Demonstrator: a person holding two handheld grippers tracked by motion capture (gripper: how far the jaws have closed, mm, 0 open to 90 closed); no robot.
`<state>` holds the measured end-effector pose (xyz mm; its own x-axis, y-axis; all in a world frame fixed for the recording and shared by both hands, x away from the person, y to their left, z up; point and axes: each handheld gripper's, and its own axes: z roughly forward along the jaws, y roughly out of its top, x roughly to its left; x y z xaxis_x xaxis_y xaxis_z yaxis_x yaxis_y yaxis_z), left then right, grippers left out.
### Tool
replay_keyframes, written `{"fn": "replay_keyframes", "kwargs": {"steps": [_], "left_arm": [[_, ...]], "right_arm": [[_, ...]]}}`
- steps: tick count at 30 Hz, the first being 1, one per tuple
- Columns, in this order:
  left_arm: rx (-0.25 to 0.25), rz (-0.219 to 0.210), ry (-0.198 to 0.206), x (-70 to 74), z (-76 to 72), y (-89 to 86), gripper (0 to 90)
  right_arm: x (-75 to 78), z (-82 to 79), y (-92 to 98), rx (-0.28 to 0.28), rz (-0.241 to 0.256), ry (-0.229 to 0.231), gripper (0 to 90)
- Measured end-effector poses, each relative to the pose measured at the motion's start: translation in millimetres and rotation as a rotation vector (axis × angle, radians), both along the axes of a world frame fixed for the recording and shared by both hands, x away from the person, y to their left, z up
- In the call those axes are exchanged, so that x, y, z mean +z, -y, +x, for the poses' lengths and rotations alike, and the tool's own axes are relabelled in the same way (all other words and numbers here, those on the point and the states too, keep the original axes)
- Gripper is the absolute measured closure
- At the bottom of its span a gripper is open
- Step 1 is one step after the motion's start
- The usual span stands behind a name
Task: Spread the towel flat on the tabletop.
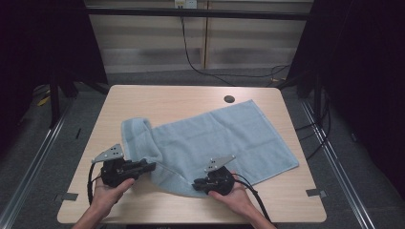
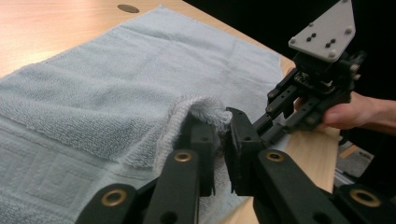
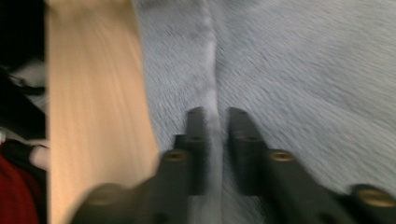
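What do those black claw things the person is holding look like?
Each hand-held gripper, left and right, is black, with two long flat jaws joined by brass-coloured pins. Each carries a grey three-cornered plate dotted with small holes on top, and a black cable trails from behind. The forearms show no sleeves.

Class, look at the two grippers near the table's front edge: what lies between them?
A raised fold of the light blue towel runs between the left gripper and right gripper, seen in the high view.
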<state>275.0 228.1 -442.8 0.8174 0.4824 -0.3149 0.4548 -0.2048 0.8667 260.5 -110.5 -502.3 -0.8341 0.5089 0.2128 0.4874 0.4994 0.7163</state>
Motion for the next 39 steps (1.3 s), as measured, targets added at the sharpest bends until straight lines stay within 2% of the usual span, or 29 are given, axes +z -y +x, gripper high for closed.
{"fn": "replay_keyframes", "kwargs": {"steps": [1, 2, 3, 4, 6, 7, 8, 10, 12, 13, 16, 18, 19, 20, 22, 24, 25, 26, 28, 31, 35, 39], "left_arm": [[-0.001, -0.002, -0.001, 0.1, -1.5, -1.5, 80.2], [-0.006, -0.004, -0.003, 0.1, -3.3, -2.6, 77.6], [-0.02, -0.003, -0.008, 0.0, -5.0, -2.9, 77.6], [-0.052, 0.006, -0.008, -1.5, -10.8, -2.9, 76.0], [-0.066, 0.003, -0.017, -2.8, -14.4, -3.4, 75.8], [-0.074, 0.009, -0.016, -4.0, -19.5, -4.3, 73.4], [-0.089, 0.01, -0.015, -4.5, -22.8, -5.7, 73.4], [-0.083, -0.008, -0.01, -3.0, -28.8, -9.9, 72.5], [-0.076, -0.007, -0.001, -0.9, -29.3, -13.5, 71.5], [-0.062, 0.003, 0.002, -1.0, -26.5, -14.6, 70.4], [-0.033, 0.022, -0.021, -6.6, -10.7, -14.2, 67.1], [0.001, 0.068, -0.04, -15.8, 6.9, -10.4, 64.6], [0.016, 0.071, -0.049, -20.6, 15.6, -9.6, 63.7], [0.027, 0.069, -0.069, -25.3, 26.0, -9.5, 63.3], [0.07, 0.102, -0.081, -32.7, 44.2, -8.8, 63.3], [0.094, 0.096, -0.102, -40.5, 57.2, -8.0, 63.4], [0.101, 0.106, -0.109, -44.8, 61.0, -7.4, 64.0], [0.094, 0.143, -0.118, -50.5, 63.6, -4.9, 64.4], [0.09, 0.189, -0.103, -55.1, 63.5, -3.3, 65.2], [0.065, 0.249, -0.102, -61.7, 61.7, -4.5, 66.9], [0.046, 0.25, -0.103, -64.5, 54.1, -6.5, 66.9], [0.025, 0.259, -0.111, -62.9, 38.5, -9.4, 66.9]], "right_arm": [[0.5, -0.4, 4.8, -0.002, -0.005, -0.005, 89.3], [2.5, -0.6, 17.6, -0.037, -0.015, -0.002, 90.0], [2.5, -0.6, 17.6, -0.037, -0.015, -0.002, 90.0], [4.6, -0.6, 33.7, -0.084, -0.033, 0.007, 90.0], [4.9, -0.4, 39.7, -0.103, -0.048, 0.012, 90.0], [5.3, 1.4, 59.2, -0.154, -0.065, 0.014, 90.0], [5.3, 1.4, 59.2, -0.154, -0.065, 0.014, 90.0], [4.4, 1.6, 73.6, -0.19, -0.061, 0.014, 90.0], [4.6, -1.5, 84.1, -0.215, -0.058, 0.004, 90.0], [5.0, -4.7, 87.2, -0.221, -0.058, 0.002, 89.3], [7.0, -13.4, 93.0, -0.219, -0.053, 0.009, 80.3], [10.4, -16.6, 93.6, -0.216, -0.038, 0.01, 77.8], [12.8, -16.8, 92.8, -0.214, -0.022, 0.019, 76.7], [15.7, -16.0, 91.9, -0.209, -0.004, 0.024, 76.7], [21.3, -12.3, 87.5, -0.203, 0.015, 0.038, 75.8], [24.1, -6.6, 82.0, -0.199, 0.032, 0.046, 75.8], [24.1, -3.2, 78.9, -0.2, 0.032, 0.048, 75.6], [23.5, 0.3, 76.0, -0.208, 0.019, 0.05, 75.6], [20.2, 7.7, 73.3, -0.218, 0.015, 0.045, 74.9], [14.9, 9.8, 77.3, -0.258, -0.003, 0.032, 72.6], [13.5, 6.0, 91.5, -0.322, -0.026, 0.036, 67.4], [12.2, 7.0, 107.0, -0.406, -0.037, 0.021, 64.4]]}}
